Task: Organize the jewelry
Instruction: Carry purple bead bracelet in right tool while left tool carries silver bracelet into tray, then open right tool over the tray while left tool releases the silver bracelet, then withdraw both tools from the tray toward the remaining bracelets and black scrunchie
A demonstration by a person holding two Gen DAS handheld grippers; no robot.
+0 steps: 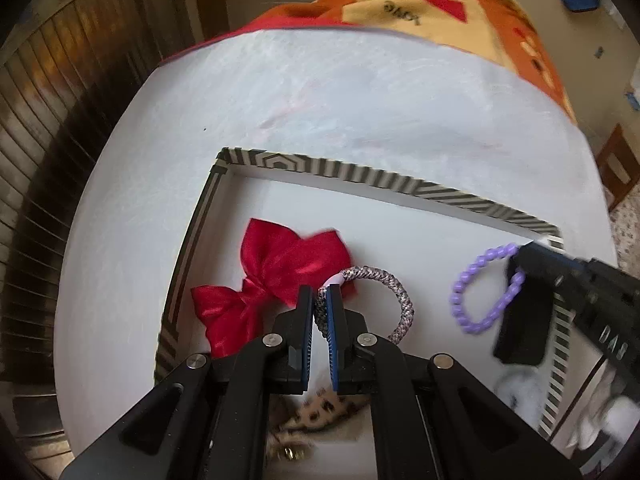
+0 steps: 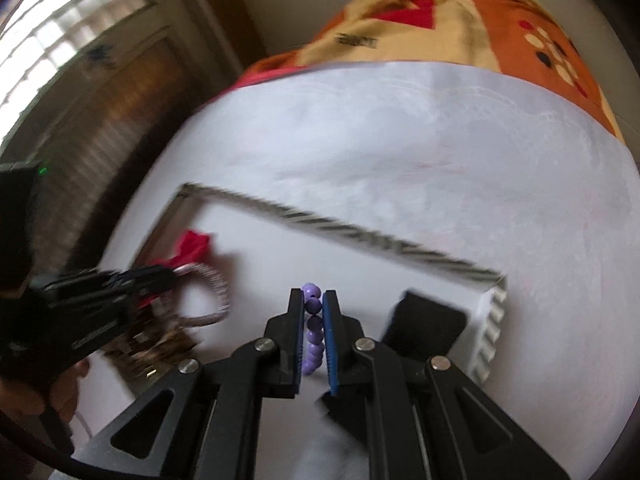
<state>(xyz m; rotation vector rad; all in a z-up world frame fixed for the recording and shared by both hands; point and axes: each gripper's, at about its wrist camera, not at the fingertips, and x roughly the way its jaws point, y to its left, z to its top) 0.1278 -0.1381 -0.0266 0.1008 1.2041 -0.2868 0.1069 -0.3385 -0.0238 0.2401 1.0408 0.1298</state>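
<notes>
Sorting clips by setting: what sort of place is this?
Likely a bedroom at home: a patterned blanket, a louvered wooden door, and a striped box on a white sheet.

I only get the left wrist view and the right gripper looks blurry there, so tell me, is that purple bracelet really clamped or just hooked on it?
Observer: The right gripper is shut on the purple bead bracelet; beads sit between both pads.
Operator: What's under it?
Observer: A black pad lies right of it in the striped box.
Operator: And my left gripper from there?
Observer: The left gripper shows, blurred, at the braided hair tie, beside the red bow.
</notes>
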